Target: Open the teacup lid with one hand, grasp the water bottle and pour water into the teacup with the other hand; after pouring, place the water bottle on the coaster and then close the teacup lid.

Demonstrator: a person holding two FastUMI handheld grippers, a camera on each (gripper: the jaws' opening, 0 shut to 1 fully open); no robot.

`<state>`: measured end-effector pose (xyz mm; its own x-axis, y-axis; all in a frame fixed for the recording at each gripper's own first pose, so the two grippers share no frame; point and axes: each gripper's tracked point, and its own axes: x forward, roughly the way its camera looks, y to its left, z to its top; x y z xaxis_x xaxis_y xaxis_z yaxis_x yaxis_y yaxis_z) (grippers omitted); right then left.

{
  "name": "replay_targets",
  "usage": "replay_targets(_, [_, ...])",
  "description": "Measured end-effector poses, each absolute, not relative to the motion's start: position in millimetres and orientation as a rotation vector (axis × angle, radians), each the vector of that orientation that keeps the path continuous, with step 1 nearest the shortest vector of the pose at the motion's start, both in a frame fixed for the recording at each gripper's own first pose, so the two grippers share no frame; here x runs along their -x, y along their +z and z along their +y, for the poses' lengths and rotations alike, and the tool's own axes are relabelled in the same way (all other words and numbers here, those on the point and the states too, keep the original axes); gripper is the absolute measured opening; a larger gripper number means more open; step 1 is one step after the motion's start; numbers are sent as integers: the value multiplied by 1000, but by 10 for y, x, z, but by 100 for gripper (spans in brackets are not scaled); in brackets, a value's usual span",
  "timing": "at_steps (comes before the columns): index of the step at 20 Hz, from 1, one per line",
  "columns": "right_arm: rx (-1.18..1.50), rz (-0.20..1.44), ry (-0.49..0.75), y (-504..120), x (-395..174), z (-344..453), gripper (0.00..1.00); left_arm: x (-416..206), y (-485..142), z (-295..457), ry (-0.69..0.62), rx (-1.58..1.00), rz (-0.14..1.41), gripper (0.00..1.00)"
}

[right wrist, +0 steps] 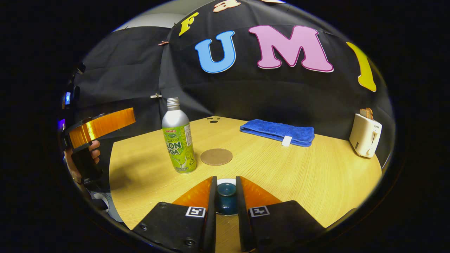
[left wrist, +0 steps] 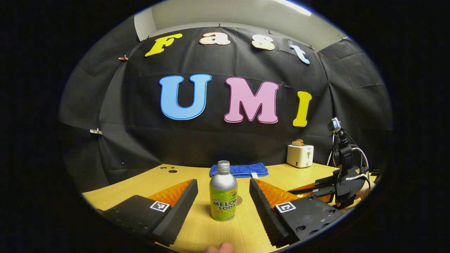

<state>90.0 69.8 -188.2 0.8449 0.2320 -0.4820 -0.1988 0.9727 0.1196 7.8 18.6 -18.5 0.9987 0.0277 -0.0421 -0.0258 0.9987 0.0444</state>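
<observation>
Blue teacup lid (right wrist: pixel 226 191) between right hand-held gripper (right wrist: pixel 225 196) fingers.

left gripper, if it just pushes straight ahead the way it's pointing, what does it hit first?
The water bottle. It stands upright on the table, centred between the open fingers of the left gripper and apart from both. Behind it lie the coaster and blue towel; depth is unclear.

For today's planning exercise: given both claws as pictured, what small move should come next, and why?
Probably lift the right claw straight up: its fingers appear shut on the teacup lid. The left claw is open around the upright bottle, ready to close on it.
</observation>
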Motion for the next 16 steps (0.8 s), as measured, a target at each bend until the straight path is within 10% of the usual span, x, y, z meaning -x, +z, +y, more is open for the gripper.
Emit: replay_targets(16, [-88,129,83,-470,-393,-122,25,-440,-922,172,-6,-3,206,94])
